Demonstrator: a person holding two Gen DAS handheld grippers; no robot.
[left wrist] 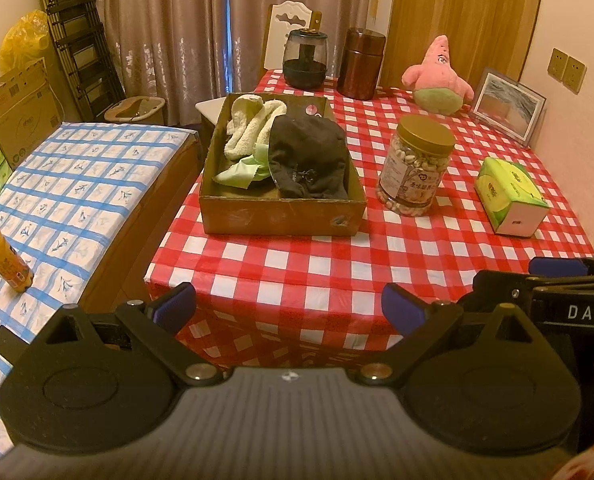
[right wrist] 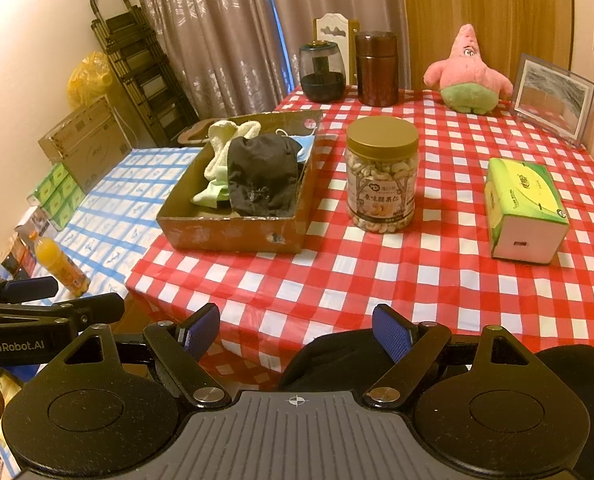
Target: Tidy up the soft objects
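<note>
Right now both my grippers hang at the bottom of their frames, back from the near table edge: the left gripper (left wrist: 289,308) with its jaws spread wide and nothing between them, the right gripper (right wrist: 296,330) likewise gaping and empty. Past the hanging tablecloth (right wrist: 337,288) comes a bare stretch of red check, which I judge is plenty of room to advance either tool. Centre-left of both frames sits the box (left wrist: 281,214), already holding a cream towel (left wrist: 249,124), a green cloth (left wrist: 239,172) and a black hat (left wrist: 309,156). The one soft thing I see loose is the plush (right wrist: 467,72), upper right, by the far edge. I'd judge that is my next pick, and the right gripper is the closer. To do it well I'd go in high, pinch the plump body rather than a limp arm, lift clear, then carry it leftward over the box wall. The jar (right wrist: 381,176) stands mid-frame between me and the plush, the tissue pack (right wrist: 525,208) is at the right, and a photo frame (right wrist: 553,100) leans just beside the plush, so I'd thread between jar and tissues and keep clear of the frame.
</note>
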